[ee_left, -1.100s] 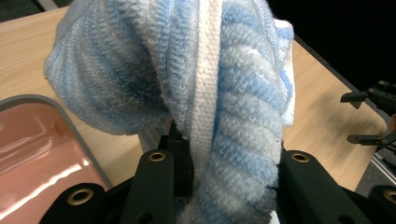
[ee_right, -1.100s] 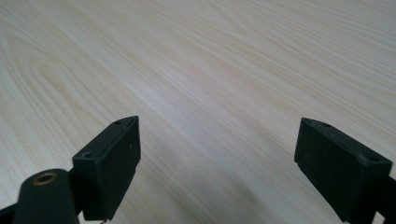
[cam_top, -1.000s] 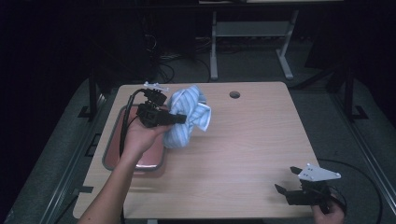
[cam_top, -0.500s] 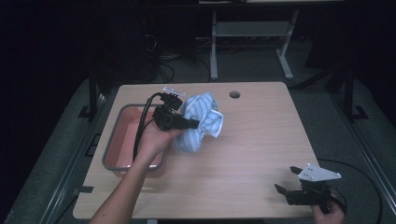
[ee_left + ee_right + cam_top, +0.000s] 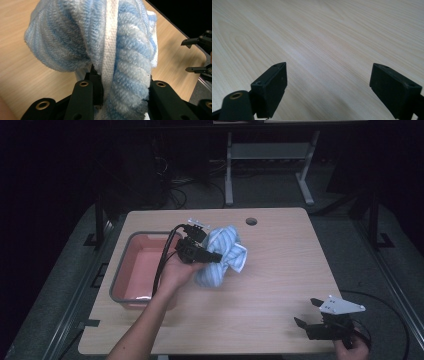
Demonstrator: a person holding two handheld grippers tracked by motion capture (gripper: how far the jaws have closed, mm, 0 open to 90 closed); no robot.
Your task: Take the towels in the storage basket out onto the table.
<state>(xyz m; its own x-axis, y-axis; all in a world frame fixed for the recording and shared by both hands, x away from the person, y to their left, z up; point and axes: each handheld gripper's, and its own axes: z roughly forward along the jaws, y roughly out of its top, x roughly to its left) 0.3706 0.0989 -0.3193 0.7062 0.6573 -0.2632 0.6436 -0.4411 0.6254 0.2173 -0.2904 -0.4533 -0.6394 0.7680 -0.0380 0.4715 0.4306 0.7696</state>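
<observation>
We clamp our left gripper (image 5: 212, 256) on a bunched, looped-terry towel (image 5: 224, 254) with blue and white stripes, over the pale wood-grain table (image 5: 280, 270) beside the pink rectangular tub (image 5: 137, 270); our right gripper (image 5: 306, 314) rests near the table's edge, blocky black jaws spread wide

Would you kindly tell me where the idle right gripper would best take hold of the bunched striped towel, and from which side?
Probably the loose white-edged corner of the towel, which sticks out on the side away from the left gripper already clamped on the bundle. The right gripper, open near the table edge, has a free path across bare wood to that flap; the rounded bulk gives less to pinch.
</observation>
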